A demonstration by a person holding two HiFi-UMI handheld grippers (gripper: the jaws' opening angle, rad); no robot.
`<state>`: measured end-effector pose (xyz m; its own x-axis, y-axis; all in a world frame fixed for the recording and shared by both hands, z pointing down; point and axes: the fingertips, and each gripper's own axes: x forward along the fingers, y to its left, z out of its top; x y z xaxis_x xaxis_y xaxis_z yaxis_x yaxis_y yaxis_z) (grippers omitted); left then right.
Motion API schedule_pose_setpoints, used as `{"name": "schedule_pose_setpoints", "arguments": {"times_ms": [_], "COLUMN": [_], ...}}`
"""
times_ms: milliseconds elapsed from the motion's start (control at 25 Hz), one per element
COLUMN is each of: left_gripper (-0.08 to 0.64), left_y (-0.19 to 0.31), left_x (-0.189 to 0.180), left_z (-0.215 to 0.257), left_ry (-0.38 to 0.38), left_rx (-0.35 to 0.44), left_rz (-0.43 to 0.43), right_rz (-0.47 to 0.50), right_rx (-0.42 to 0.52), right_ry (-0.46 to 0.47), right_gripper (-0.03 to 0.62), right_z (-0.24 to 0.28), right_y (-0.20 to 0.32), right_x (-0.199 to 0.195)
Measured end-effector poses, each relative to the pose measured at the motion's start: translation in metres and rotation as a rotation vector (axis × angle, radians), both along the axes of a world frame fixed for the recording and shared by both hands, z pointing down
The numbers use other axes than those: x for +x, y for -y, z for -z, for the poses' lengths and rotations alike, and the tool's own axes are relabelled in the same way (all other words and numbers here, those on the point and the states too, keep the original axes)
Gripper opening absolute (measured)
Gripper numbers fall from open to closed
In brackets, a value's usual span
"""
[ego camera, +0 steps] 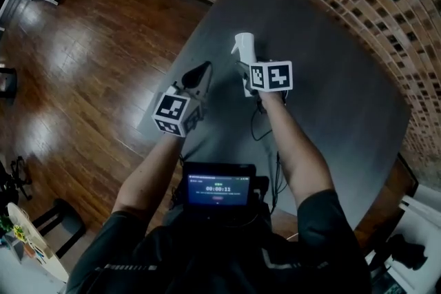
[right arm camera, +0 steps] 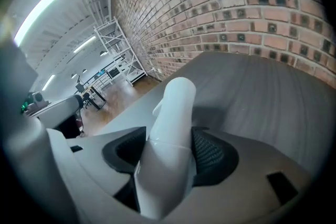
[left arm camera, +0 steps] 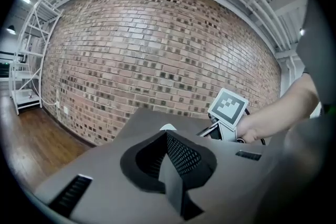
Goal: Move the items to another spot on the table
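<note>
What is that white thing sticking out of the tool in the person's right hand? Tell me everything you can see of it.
It is a long white object, smooth glossy plastic by the look of it, with a rounded tip, a small nub on one side and a faint seam across its body. The right hand-held gripper clamps its lower part between dark ribbed pads. It points away from the person, over the grey table; whether it touches the table cannot be told.
</note>
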<state>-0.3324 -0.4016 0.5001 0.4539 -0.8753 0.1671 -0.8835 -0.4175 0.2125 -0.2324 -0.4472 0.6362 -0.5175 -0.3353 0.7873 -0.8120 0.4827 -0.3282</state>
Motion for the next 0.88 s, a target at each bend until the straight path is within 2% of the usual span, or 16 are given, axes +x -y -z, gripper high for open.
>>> {"name": "schedule_pose_setpoints", "arguments": {"times_ms": [200, 480, 720, 880], "left_gripper": [0.0, 0.0, 0.0, 0.0], "left_y": [0.012, 0.02, 0.023, 0.025], "left_x": [0.0, 0.004, 0.002, 0.004], "left_z": [-0.017, -0.029, -0.036, -0.042], "left_ry": [-0.059, -0.065, -0.073, -0.072], "left_rx": [-0.045, -0.066, -0.077, -0.089], "left_rz": [-0.014, -0.042, -0.043, -0.049], "right_rz": [-0.017, -0.03, -0.003, 0.009], "right_rx": [-0.045, -0.079, -0.102, -0.083], "right_ry": [-0.012, -0.022, 0.012, 0.008], "right_gripper": [0.279, 0.279, 0.282, 0.295], "right_z": [-0.015, -0.032, -0.033, -0.034], "right_y": [0.003, 0.003, 0.004, 0.005], "right_x": [-0.004, -0.004, -0.01, -0.01]}}
